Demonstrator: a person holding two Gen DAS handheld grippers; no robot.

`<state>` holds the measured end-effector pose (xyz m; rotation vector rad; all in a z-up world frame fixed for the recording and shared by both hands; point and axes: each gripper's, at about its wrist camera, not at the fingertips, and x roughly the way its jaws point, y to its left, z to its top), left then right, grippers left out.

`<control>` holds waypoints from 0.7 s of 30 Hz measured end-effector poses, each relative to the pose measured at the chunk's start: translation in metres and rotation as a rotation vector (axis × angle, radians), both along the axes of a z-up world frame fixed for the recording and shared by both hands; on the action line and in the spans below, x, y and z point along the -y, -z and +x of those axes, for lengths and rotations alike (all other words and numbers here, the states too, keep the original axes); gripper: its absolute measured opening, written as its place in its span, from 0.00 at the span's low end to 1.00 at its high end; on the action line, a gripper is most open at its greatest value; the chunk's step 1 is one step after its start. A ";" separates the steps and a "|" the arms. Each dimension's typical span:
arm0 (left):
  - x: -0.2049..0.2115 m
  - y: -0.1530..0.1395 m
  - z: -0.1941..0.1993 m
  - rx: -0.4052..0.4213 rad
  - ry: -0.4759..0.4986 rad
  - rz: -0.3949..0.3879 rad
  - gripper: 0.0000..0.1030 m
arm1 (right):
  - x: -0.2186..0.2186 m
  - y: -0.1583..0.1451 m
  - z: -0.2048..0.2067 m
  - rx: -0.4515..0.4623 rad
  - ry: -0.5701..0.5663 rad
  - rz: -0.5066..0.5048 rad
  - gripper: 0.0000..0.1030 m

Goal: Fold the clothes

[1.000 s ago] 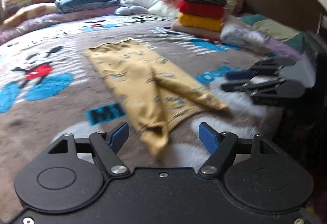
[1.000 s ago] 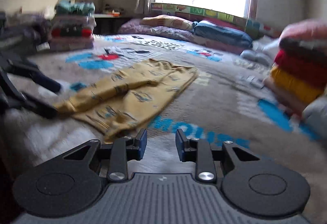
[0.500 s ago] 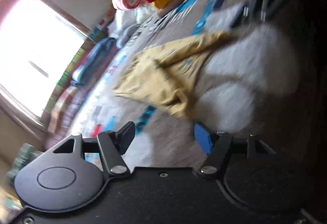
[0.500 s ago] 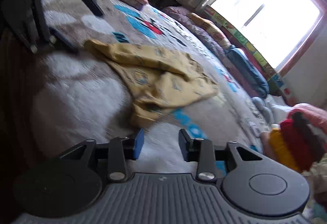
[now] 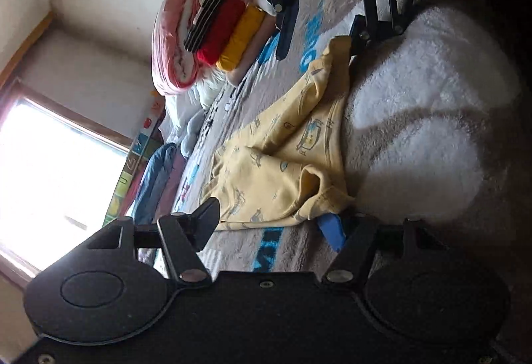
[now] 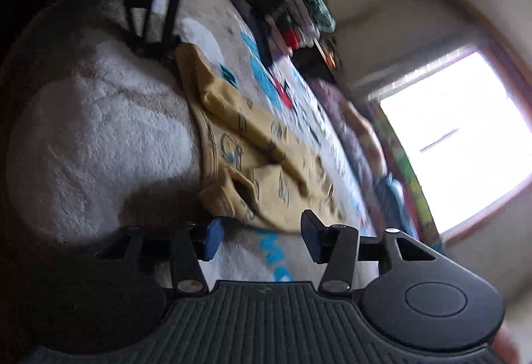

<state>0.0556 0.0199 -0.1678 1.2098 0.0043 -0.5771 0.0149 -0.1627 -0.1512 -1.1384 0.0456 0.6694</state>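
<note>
The left hand-held gripper [image 5: 271,224] is rolled onto its side, jaws standing apart, and nothing is pinched between them. Its blue-padded finger [image 5: 331,227] lies just beside the near cuff of the yellow trousers [image 5: 282,171], while the dark finger [image 5: 207,217] sits over the trouser edge; whether either pad touches the cloth cannot be told.

The right hand-held gripper [image 6: 261,239] is rolled over the other way, and its jaws are opening. The gap between its pads [image 6: 212,237] holds only blanket, with the crumpled cuff of the trousers [image 6: 252,161] just ahead of it.

In the left wrist view, the right hand-held gripper [image 5: 319,31] shows at the far cuff of the trousers, one finger right by the hem.

The trousers lie spread but rumpled on the bed's cartoon-print blanket [image 5: 425,118], near its edge, one leg partly over the other.

Further out, a stack of folded clothes [image 5: 229,31] in striped, red and yellow stands against a pink rolled quilt [image 5: 169,41] by the headboard. A bright window [image 5: 50,171] fills the far wall.
</note>
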 end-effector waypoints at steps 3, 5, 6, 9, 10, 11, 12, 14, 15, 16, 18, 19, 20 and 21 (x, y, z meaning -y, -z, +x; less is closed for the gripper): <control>0.002 0.004 -0.001 0.030 0.021 0.012 0.57 | 0.001 0.001 -0.010 0.019 -0.027 -0.007 0.49; 0.008 0.008 0.002 0.056 0.032 0.025 0.52 | 0.000 0.000 -0.006 -0.009 -0.032 0.004 0.48; 0.012 0.009 0.003 0.071 0.033 0.034 0.47 | -0.002 -0.001 -0.003 -0.020 -0.042 0.004 0.48; 0.018 0.014 0.003 0.055 0.004 0.045 0.22 | -0.009 -0.006 0.004 -0.064 -0.065 0.002 0.32; 0.020 0.017 0.002 0.050 -0.010 0.045 0.16 | -0.012 -0.007 0.006 -0.086 -0.070 -0.001 0.26; 0.022 0.020 0.001 0.045 -0.024 0.045 0.11 | -0.015 -0.008 0.007 -0.122 -0.068 0.004 0.17; 0.023 0.021 -0.001 0.043 -0.042 0.038 0.10 | -0.016 -0.009 0.006 -0.140 -0.054 0.026 0.16; 0.025 0.017 -0.003 0.029 -0.083 0.018 0.10 | -0.018 -0.012 0.003 -0.174 -0.026 0.071 0.15; 0.025 0.015 -0.006 0.025 -0.097 0.010 0.10 | -0.019 -0.014 -0.001 -0.178 -0.014 0.094 0.14; 0.026 0.014 -0.011 0.018 -0.100 0.006 0.10 | -0.019 -0.016 -0.005 -0.185 -0.006 0.108 0.14; 0.028 0.012 -0.022 0.005 -0.102 0.000 0.09 | -0.020 -0.020 -0.016 -0.198 0.008 0.140 0.14; 0.029 0.010 -0.030 -0.002 -0.101 0.000 0.09 | -0.019 -0.021 -0.015 -0.211 0.013 0.157 0.14; 0.030 0.009 -0.039 -0.009 -0.100 0.002 0.09 | -0.015 -0.024 -0.022 -0.216 0.016 0.173 0.14; 0.030 0.007 -0.048 -0.015 -0.099 0.004 0.09 | -0.012 -0.028 -0.028 -0.221 0.018 0.190 0.14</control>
